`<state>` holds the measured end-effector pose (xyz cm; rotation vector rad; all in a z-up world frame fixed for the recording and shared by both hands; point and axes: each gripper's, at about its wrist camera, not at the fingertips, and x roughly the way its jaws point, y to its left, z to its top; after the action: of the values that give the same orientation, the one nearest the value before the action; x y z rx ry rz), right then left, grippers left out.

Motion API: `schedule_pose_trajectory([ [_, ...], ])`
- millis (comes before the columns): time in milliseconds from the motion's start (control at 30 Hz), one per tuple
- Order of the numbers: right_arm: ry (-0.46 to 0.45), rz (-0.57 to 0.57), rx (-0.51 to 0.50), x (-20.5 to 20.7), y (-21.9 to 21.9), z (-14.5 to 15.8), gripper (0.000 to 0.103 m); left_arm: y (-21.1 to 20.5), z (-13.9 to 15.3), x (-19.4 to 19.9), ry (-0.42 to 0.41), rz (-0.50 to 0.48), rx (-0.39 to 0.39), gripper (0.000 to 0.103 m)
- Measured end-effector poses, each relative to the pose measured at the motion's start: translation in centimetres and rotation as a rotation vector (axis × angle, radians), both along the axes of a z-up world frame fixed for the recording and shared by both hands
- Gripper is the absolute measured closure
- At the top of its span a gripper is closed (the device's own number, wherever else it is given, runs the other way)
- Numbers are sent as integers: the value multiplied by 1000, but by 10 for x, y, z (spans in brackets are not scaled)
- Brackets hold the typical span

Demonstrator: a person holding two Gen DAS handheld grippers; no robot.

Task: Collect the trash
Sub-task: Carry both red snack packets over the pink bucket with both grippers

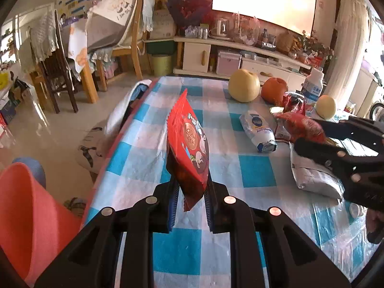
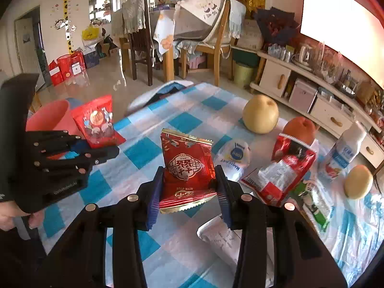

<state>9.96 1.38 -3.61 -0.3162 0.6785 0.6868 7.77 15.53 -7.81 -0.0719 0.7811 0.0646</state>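
I have two pieces of trash in hand at once. The red snack packet [image 1: 188, 144] sits edge-on in my left gripper [image 1: 190, 206], whose pads are pinched nearly together on its lower corner, so the packet stands up above the table's near-left edge, close to the pink bin [image 1: 28, 216] that fills the lower left of the left wrist view. My right gripper [image 2: 189, 192] has the dark red foil packet [image 2: 188, 170] face-on between its blue pads, the jaws at a middling width and pressing on both side edges, with the packet lifted clear of the blue-and-white checked tablecloth [image 2: 144, 153]. From the right wrist view I can see the left gripper off to the left, carrying its packet beside the bin, with a hand under its handle. More wrappers lie on the cloth beyond: a white pouch [image 2: 236, 156], a red-and-white bag [image 2: 285, 170] and a green-printed wrapper [image 2: 312, 201] to the right. Behind them stand a pale pear [image 2: 260, 114], an orange [image 2: 300, 127], a white bottle [image 2: 345, 148] and a smaller yellow fruit [image 2: 358, 181].
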Motion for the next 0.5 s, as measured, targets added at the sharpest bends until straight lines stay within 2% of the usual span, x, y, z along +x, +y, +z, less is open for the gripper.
schedule_pose_trajectory([
  [267,-33,-17,16,-22,-11,29,60,-6,32,-15,-65,15,34,83],
  [500,-59,-15,43,-42,-14,50,60,-7,52,-34,-86,18,45,83],
])
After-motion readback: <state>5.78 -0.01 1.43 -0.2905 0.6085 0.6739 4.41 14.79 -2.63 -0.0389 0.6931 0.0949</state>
